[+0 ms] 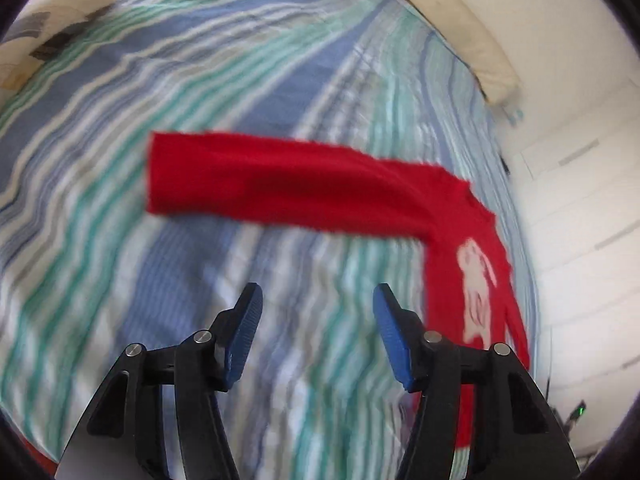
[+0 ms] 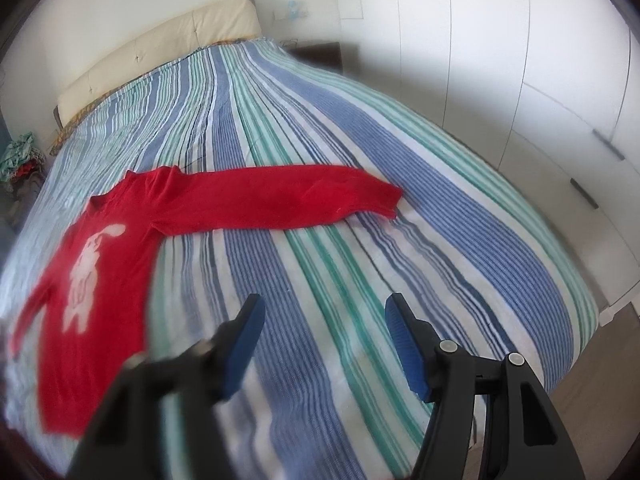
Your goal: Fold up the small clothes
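From the left wrist: saw the red sweater (image 1: 304, 188) lying flat on the striped bedspread (image 1: 100, 200), one sleeve stretched out straight from the body, the white animal print (image 1: 476, 292) face up on the chest. Found the left gripper (image 1: 318, 324) spread, nothing between the blue pads (image 1: 244, 336), hanging over bare bedspread just short of that sleeve. Noted heavy blur here, so could not tell the exact gap to the cloth. Judged the step in hand to be folding the outstretched sleeve back across the body. To do it well: pinch close to the cuff, both layers of knit together, lift only enough to clear the bedspread, carry toward the print, lay the sleeve square across the chest. From the right wrist: saw the same sweater (image 2: 120, 248), its long sleeve reaching away from the body toward the wardrobe doors (image 2: 480, 60), cuff end farthest from the print (image 2: 88, 272). Found the right gripper (image 2: 324, 336) likewise spread and empty, over bedspread (image 2: 360, 240) well clear of the sleeve, on the side away from the headboard (image 2: 160, 48). Judged soft knit likely to drag and bunch if pulled low; better lifted first, then smoothed flat after release.
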A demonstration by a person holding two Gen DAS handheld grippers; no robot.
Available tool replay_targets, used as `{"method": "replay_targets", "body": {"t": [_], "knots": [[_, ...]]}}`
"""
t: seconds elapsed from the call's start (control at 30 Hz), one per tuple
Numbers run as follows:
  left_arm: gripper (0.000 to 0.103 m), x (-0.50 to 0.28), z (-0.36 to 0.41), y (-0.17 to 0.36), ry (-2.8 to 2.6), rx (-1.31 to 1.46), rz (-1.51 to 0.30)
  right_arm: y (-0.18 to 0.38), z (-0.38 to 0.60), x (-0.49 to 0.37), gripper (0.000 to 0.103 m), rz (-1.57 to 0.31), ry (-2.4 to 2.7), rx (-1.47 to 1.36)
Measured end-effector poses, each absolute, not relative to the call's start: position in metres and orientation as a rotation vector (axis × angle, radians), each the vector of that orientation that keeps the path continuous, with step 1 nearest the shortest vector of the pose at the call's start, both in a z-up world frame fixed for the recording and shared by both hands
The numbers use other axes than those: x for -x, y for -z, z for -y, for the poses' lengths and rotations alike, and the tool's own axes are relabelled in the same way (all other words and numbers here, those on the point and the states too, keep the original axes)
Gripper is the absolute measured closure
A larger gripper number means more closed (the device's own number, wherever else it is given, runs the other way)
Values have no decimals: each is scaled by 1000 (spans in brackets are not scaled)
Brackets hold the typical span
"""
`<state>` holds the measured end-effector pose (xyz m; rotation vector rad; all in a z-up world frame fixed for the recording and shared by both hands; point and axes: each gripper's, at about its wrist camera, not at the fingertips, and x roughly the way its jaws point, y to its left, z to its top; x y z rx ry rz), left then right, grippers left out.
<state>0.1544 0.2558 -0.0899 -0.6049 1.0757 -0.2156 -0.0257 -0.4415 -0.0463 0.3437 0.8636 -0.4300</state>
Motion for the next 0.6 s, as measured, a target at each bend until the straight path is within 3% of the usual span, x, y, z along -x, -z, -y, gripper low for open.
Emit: {"method": "replay_targets", "body": {"t": [0.17,0.37,0.43,0.47,0.5,0.53,0.57,0.6], "knots": [[50,-93,-142,110,545,560,-1208,71,399,32,40,-1066,165,-559],[43,-76,-103,142,580,619,-1273,110,305,19,40,-1192,-148,-572],[56,-79,-102,141,594,610,-1263,127,290,10,40,-1228,-156,-556],[88,-83,-101,143,603,616,-1270,138,284,6,40,-1251,-165,-562],[99,-87,-99,147,600,624,-1290,147,280,3,40,-1269,-169,-570],[100,-86,-98,150,586,630,-1296,154,277,0,45,-1282,-171,-572],[101,-85,-97,150,579,624,-1297,158,273,-3,83,-1293,-169,-556],[101,-80,-96,148,583,614,-1296,159,271,-5,99,-1301,-169,-548]]}}
